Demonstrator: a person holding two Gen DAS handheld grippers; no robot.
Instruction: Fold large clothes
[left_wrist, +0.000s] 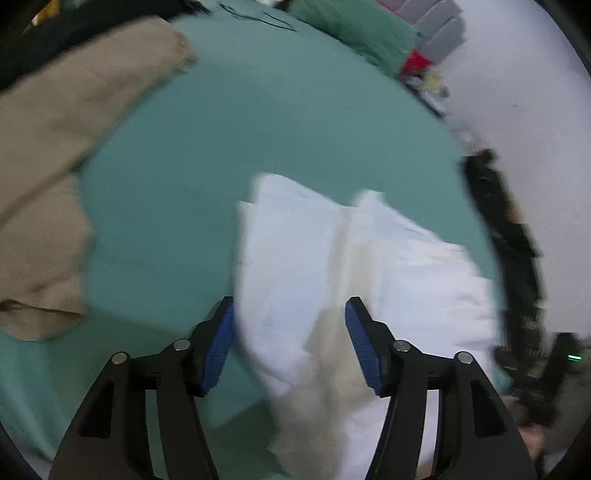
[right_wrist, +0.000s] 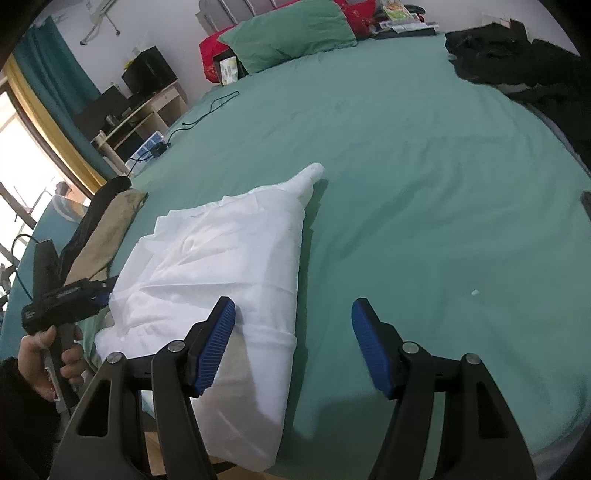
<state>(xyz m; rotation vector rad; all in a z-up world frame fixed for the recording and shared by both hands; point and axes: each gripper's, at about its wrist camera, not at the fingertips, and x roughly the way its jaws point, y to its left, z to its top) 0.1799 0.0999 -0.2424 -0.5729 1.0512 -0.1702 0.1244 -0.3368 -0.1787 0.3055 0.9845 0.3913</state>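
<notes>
Two grippers hang over a bed covered in a green sheet (right_wrist: 406, 155), and both stand spread with nothing between their blue pads.

Left wrist view, blurred: at nine o'clock a tan garment (left_wrist: 55, 155) sprawls across the sheet, a dark heap just past it at eleven o'clock. The left gripper (left_wrist: 290, 343) sits at six o'clock, jaws apart, above the near end of the white garment (left_wrist: 332, 258), which lies folded from the centre toward four o'clock. Its pads do not press the cloth. A green pillow (left_wrist: 354, 29) lies at one o'clock, and dark clutter runs along the bed's edge at three o'clock.

Right wrist view, sharp: at eight o'clock a person's hand (right_wrist: 48, 354) grips the handle of the left gripper's black body. Just past it, tan and dark clothing lies at the bed's edge. The white garment (right_wrist: 229, 258) stretches from six o'clock up to the centre, folded lengthwise, one narrow end tapering toward twelve. The right gripper (right_wrist: 293, 343) is at six o'clock, its left finger over the garment's near right edge, its right finger over bare sheet. A green pillow (right_wrist: 291, 33) rests at twelve o'clock and a black garment (right_wrist: 517, 62) at two o'clock.
</notes>
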